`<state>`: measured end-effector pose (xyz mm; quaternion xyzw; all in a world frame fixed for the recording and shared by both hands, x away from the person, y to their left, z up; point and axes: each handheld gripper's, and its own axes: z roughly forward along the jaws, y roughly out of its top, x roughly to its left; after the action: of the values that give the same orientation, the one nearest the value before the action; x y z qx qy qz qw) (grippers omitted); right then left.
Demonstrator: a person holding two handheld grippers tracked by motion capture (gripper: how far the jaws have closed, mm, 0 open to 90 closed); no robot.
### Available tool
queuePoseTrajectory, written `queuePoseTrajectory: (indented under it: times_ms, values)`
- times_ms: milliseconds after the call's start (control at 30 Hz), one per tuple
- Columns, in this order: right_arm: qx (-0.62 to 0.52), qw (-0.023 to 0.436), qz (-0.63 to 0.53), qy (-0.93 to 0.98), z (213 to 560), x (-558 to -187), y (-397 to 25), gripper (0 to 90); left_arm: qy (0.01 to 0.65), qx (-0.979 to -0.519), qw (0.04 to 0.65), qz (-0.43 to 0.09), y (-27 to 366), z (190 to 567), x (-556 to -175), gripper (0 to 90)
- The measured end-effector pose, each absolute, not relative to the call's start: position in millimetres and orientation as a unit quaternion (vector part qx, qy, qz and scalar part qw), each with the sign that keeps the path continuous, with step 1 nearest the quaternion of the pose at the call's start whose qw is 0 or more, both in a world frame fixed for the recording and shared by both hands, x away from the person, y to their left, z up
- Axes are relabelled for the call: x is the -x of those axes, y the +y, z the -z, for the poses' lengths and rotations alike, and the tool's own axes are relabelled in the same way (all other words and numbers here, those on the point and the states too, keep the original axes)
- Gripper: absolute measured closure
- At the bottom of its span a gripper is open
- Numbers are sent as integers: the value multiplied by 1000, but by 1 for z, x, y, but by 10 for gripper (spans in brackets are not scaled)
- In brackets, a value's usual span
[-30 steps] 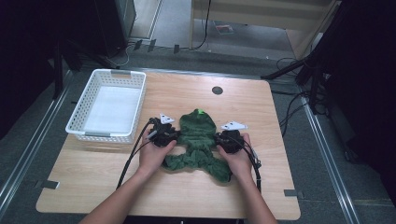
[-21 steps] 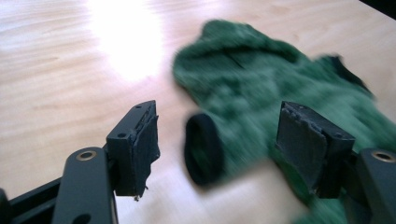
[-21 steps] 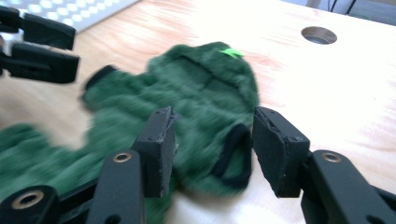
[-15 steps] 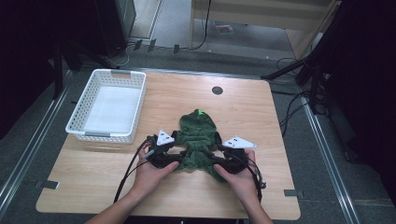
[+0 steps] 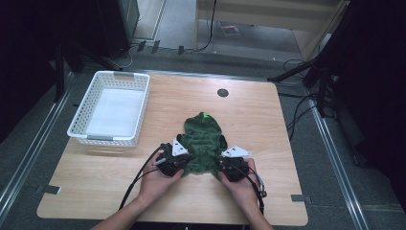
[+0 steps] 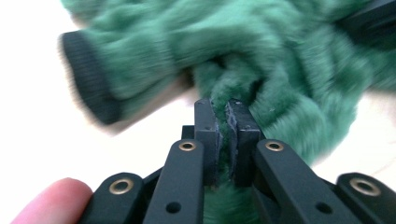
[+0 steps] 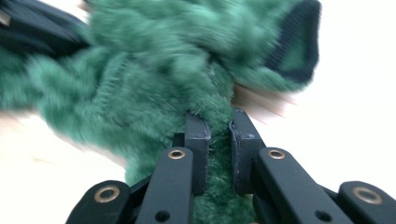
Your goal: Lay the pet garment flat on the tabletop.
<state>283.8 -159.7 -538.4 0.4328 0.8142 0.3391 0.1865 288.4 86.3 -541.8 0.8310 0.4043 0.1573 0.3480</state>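
**Both grippers clamped on a green fleece garment at the near edge of the counter**

The green fleece garment (image 5: 202,141) lies bunched on the wooden counter (image 5: 268,120), a little nearer the person than the middle and slightly right of the white basket (image 5: 111,109). It is fuzzy, deep green, with dark ribbed cuffs at the ends of its sleeves; one cuff (image 6: 88,79) shows at the left of the left gripper view and another (image 7: 299,44) at the upper right of the right gripper view. A small bright green patch sits at its far end in the high view.

The left gripper (image 6: 223,122) has its jaws drawn close together with a fold of the fleece pinched between them, at the garment's near left edge. The right gripper (image 7: 218,128) likewise has a thick roll of the fleece held between its narrow-set jaws, at the garment's near right edge. In the high view the two grippers sit at either side of the garment's near end, each held in one of the person's hands, forearms coming in from the bottom edge. A fingertip shows at the lower left corner of the left gripper view.

Black cables trail from the grippers back across the counter toward the person. The basket stands well apart from the garment, at the counter's far left, and a dark round grommet (image 5: 222,92) is set in the counter beyond the garment.
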Motion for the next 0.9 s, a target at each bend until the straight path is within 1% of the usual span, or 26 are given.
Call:
queuePoseTrajectory:
  times_ms: [67, 100, 167, 200, 233, 267, 300, 333, 367, 433, 500, 600, 667, 733, 800, 833, 900]
  values:
    - [-433, 194, -328, 816, 540, -285, -167, 833, 404, -832, 340, -167, 95, 542, -289, 866]
    - [-435, 190, -333, 815, 540, -285, -171, 833, 402, -833, 343, -164, 98, 542, -289, 866]
    - [-441, 176, -343, 811, 541, -285, -174, 823, 390, -834, 364, -139, 100, 543, -288, 854]
    - [-435, 164, -350, 813, 541, -286, -173, 795, 384, -835, 365, -148, 99, 544, -286, 833]
    - [-425, 150, -364, 815, 542, -285, -171, 729, 388, -831, 370, -150, 100, 543, -285, 796]
    - [-415, 143, -378, 815, 542, -284, -169, 623, 395, -824, 382, -139, 101, 543, -284, 729]
    - [-410, 142, -382, 816, 541, -283, -168, 559, 402, -816, 396, -123, 103, 542, -285, 641]
    - [-401, 147, -388, 817, 539, -281, -167, 524, 410, -807, 408, -117, 107, 539, -285, 563]
    - [-394, 154, -397, 815, 535, -277, -168, 489, 411, -800, 422, -113, 111, 537, -283, 514]
    - [-392, 150, -418, 806, 527, -273, -172, 457, 411, -787, 448, -100, 121, 530, -280, 455]
    - [-395, 149, -437, 794, 519, -265, -183, 452, 410, -783, 456, -104, 131, 526, -274, 424]
    - [-402, 151, -443, 787, 515, -254, -201, 453, 416, -782, 455, -93, 144, 529, -266, 417]
    - [-413, 140, -440, 785, 519, -247, -210, 455, 419, -788, 442, -90, 148, 536, -259, 414]
    - [-420, 128, -433, 787, 525, -240, -217, 460, 422, -799, 419, -91, 150, 542, -255, 430]
    - [-421, 126, -417, 796, 532, -233, -219, 475, 425, -804, 406, -86, 153, 546, -253, 493]
    - [-423, 124, -407, 800, 534, -231, -220, 501, 426, -804, 406, -85, 154, 546, -251, 519]
    - [-426, 127, -399, 802, 538, -227, -222, 602, 423, -809, 396, -96, 154, 546, -249, 647]
